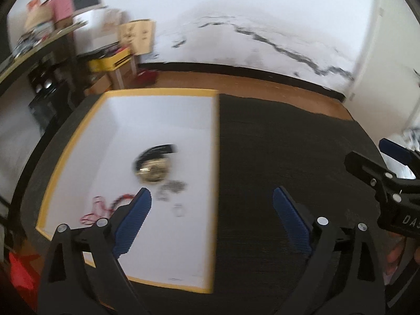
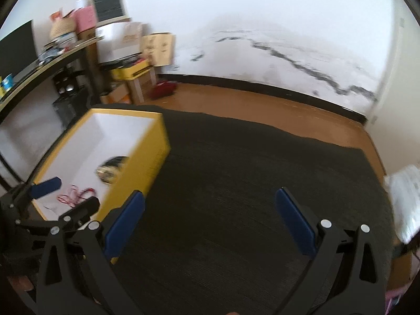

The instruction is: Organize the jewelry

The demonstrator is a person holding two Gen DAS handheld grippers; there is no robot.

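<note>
1. The left tongs (image 1: pixel 212 197) are seen wide open, with nothing held between the blue pads (image 1: pixel 132 223); they are held above the near right part of the yellow box (image 1: pixel 56 168) and the dark mat (image 1: pixel 288 152) beside it.
2. The right tongs (image 2: pixel 210 202) are also spread wide and empty, and they are held over the dark mat, to the right of the box.
3. In the left wrist view the right tongs are seen at the far right edge, well apart from the box.
4. The jewelry is found inside the box, on its white floor: a gold watch with a black strap (image 1: pixel 153 166) lies near the middle, a small silver chain (image 1: pixel 172 190) just beside it, and a red cord (image 1: pixel 105 207) nearer the left pad.
5. A small pale ring-like piece (image 1: pixel 179 210) is seen near the chain, but it is too blurred to name.
6. The box stands on the mat, at its left side.
</note>
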